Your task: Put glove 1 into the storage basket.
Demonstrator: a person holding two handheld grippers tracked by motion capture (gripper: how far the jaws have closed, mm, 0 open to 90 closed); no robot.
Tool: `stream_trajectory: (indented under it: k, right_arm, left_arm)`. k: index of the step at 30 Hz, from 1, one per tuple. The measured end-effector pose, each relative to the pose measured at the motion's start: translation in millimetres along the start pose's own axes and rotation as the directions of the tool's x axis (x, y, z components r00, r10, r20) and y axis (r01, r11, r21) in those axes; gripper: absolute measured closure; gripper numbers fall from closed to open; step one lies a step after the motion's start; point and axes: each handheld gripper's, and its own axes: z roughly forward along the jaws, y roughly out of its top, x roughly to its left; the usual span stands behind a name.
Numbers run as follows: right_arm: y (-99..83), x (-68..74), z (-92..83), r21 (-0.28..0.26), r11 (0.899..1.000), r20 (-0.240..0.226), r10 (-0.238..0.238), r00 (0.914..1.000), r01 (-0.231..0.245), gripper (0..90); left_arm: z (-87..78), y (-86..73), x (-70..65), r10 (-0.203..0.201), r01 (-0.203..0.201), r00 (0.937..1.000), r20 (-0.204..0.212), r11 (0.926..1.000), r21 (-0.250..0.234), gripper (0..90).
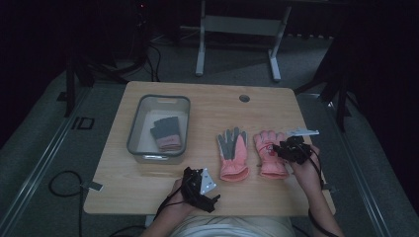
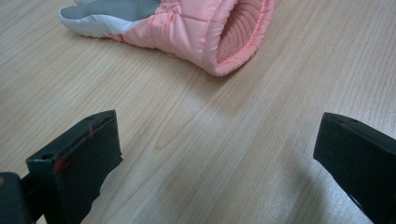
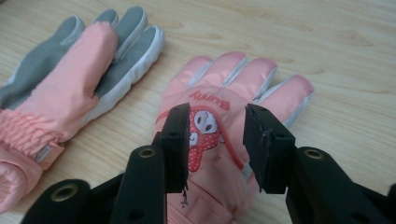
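Note:
Two pink winter gloves lie side by side on the wooden table. The left glove lies palm up and shows grey grip fabric; its cuff faces my left gripper. The right glove lies back up, with a red cartoon patch. Just above that patch my right gripper hovers open, its jaws a short way apart and not pressing on the fabric. Near the table's front edge my left gripper stands wide open over bare wood, short of the cuff.
A grey plastic bin stands at the left of the table with a grey and pink glove inside it. A round cable hole sits near the far edge. Beyond the table is a white desk frame on dark floor.

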Motion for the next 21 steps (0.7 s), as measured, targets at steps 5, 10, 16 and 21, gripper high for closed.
stream_trajectory:
  k: [5,10,16,21]
  right_arm:
    - [-5.4,5.6,13.4,0.032,0.999,0.016,-0.019,0.9997,0.019,64.8]
    - [-15.4,8.8,24.6,0.064,0.998,0.044,-0.019,0.9988,0.016,68.3]
    - [-21.1,11.7,32.7,0.080,0.997,0.072,-0.006,0.9973,0.001,76.4]
    - [-20.2,14.1,32.8,0.077,0.997,0.085,0.010,0.9964,-0.017,82.8]
  left_arm:
    - [-0.7,0.0,0.0,0.002,-0.002,1.0000,-0.001,1.0000,-0.003,0.2]
    - [-1.0,-0.6,0.8,-0.005,0.004,1.0000,-0.001,1.0000,-0.002,0.2]
    - [-0.8,-0.1,-1.1,0.003,-0.003,1.0000,0.000,1.0000,-0.003,0.2]
    - [-0.3,-0.2,-1.5,0.004,-0.004,1.0000,0.002,1.0000,-0.002,0.2]
